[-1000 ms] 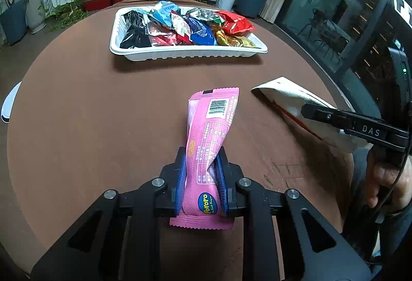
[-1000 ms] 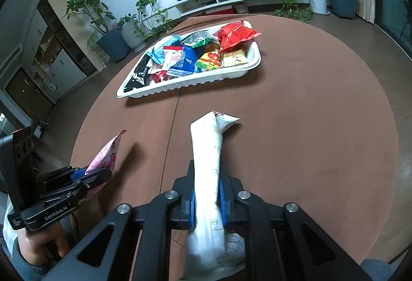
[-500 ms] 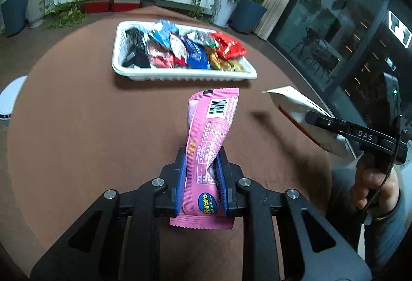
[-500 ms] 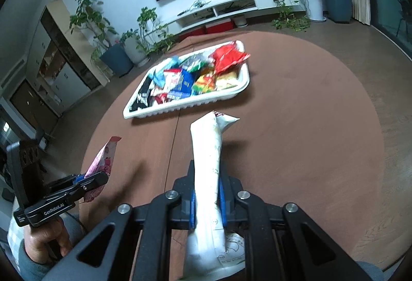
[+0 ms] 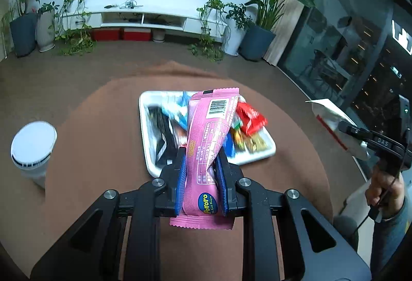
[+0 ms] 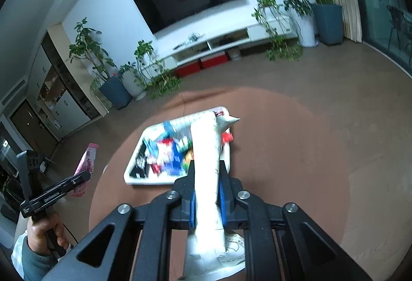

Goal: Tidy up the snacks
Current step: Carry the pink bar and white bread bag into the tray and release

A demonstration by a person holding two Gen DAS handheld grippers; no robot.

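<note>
- The left gripper (image 5: 200, 173) has its blue pads pinching a pink snack packet (image 5: 206, 142), which stands up between them with its barcode end at the top.
- The right gripper (image 6: 207, 188) is clamped on a long white packet (image 6: 207, 152), its crimped tip leaning to the right.
- Both packets are off the table, up in the air above the round brown table (image 5: 97, 147).
- The white tray (image 5: 143, 126) sits on the far half of the table, towards its far edge, loaded with mixed wrappers: black ones at its left end, blue in the middle, a red packet (image 5: 251, 116) and gold ones at its right end.
- In the left wrist view the pink packet hides the middle of the tray; in the right wrist view the white packet crosses its right end.
- The tray contents are blurred, so the wrappers cannot be counted.
- A white cylinder (image 5: 33, 147) shows just beyond the table's left edge.
- A hand (image 5: 386, 185) in a grey sleeve grips the right gripper's handle off the table's right edge.
</note>
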